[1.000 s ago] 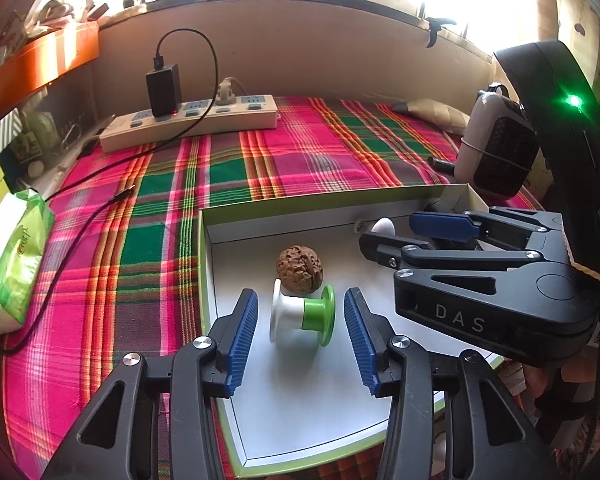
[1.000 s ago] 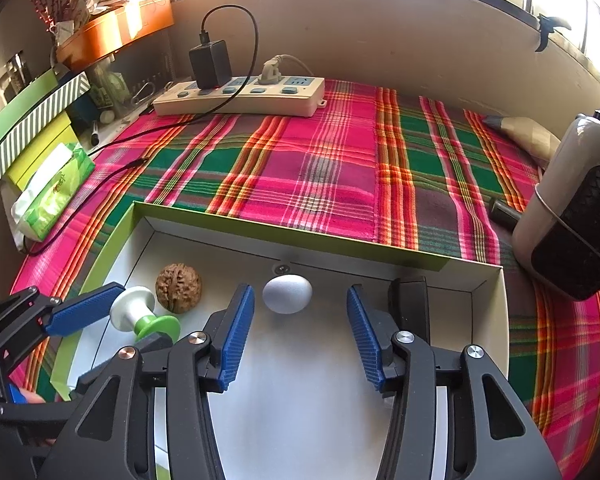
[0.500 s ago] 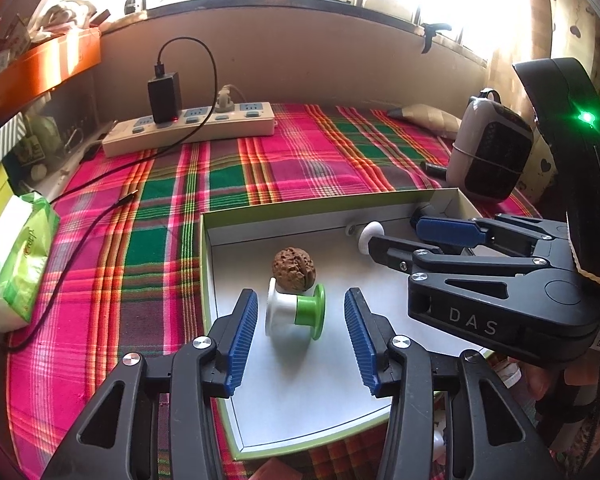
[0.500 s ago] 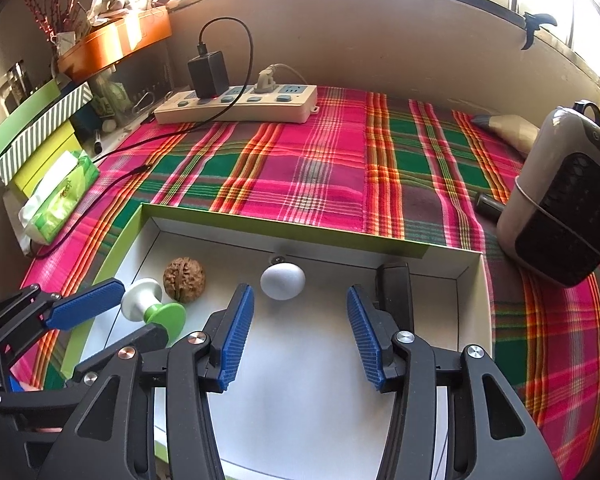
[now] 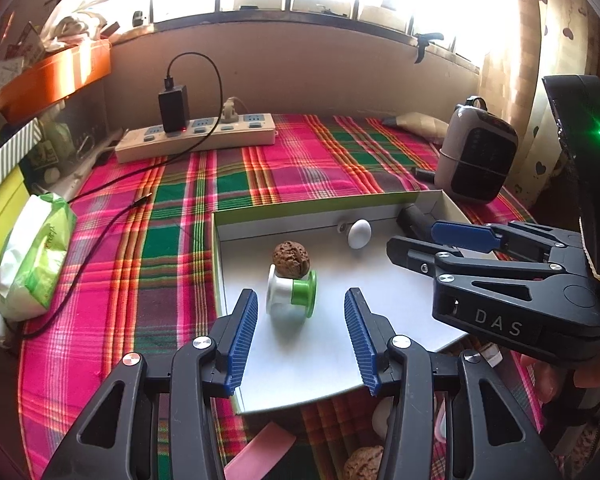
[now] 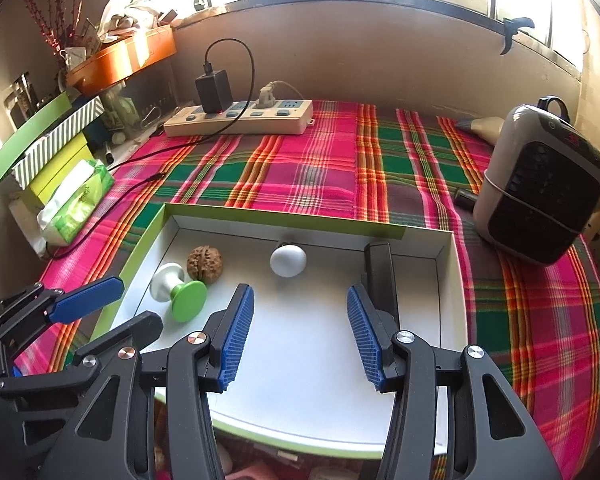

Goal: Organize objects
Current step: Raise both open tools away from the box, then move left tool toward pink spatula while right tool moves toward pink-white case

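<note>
A shallow white box with a green rim [image 5: 220, 240] [image 6: 148, 232] lies on the plaid cloth. In it lie a walnut [image 5: 291, 255] [image 6: 205, 262], a white-and-green spool [image 5: 291, 291] [image 6: 178, 294], a white egg-shaped object [image 5: 359, 233] [image 6: 287, 261] and a black block [image 6: 380, 276] [image 5: 414, 218]. My left gripper [image 5: 300, 340] is open and empty above the box's near left part, behind the spool. My right gripper [image 6: 300, 336] is open and empty above the box's middle. Each gripper shows in the other's view.
A power strip [image 5: 196, 140] with a black charger and cable lies at the back. A small heater [image 6: 540, 200] stands right of the box. A green tissue pack [image 5: 32, 256] and boxes sit at the left. A walnut [image 5: 364, 464] and a pink piece [image 5: 260, 452] lie in front of the box.
Both grippers have drawn back and up from the box, open throughout. The objects in the box have not moved.
</note>
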### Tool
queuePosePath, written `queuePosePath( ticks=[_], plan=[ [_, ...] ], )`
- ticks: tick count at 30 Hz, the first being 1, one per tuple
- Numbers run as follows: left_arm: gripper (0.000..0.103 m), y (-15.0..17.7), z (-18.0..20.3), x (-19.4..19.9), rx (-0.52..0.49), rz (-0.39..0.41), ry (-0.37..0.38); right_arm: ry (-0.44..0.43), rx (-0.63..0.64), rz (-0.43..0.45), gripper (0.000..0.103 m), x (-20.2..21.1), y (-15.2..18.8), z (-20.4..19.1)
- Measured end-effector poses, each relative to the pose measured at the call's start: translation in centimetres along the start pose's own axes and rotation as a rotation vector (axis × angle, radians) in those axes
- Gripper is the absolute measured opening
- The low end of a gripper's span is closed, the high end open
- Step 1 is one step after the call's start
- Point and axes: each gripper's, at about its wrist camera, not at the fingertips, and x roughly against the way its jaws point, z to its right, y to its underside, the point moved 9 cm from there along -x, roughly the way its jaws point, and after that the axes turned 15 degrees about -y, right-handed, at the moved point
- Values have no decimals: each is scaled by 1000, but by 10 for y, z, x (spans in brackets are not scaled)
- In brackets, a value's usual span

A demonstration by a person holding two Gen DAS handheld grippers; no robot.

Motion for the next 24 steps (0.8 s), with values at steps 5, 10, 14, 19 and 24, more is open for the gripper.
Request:
queuePosePath(
  ticks=[5, 10, 14, 19, 24],
  plan=[
    [44, 5, -5, 12, 15, 11, -3, 0, -3, 13, 50, 10, 7, -7],
    [44, 10, -10, 23, 18, 21, -17, -2, -6, 31, 50, 21, 14, -15],
    [44, 17, -15, 33, 27, 34, -30, -2, -13, 43, 50, 30, 23, -20],
    [44, 28, -18, 44, 18, 44, -51, -1, -5, 67, 50, 42, 33, -29],
    [44, 38, -19, 54, 14, 54, -48, 4, -6, 85, 50, 52, 47, -36]
  ],
)
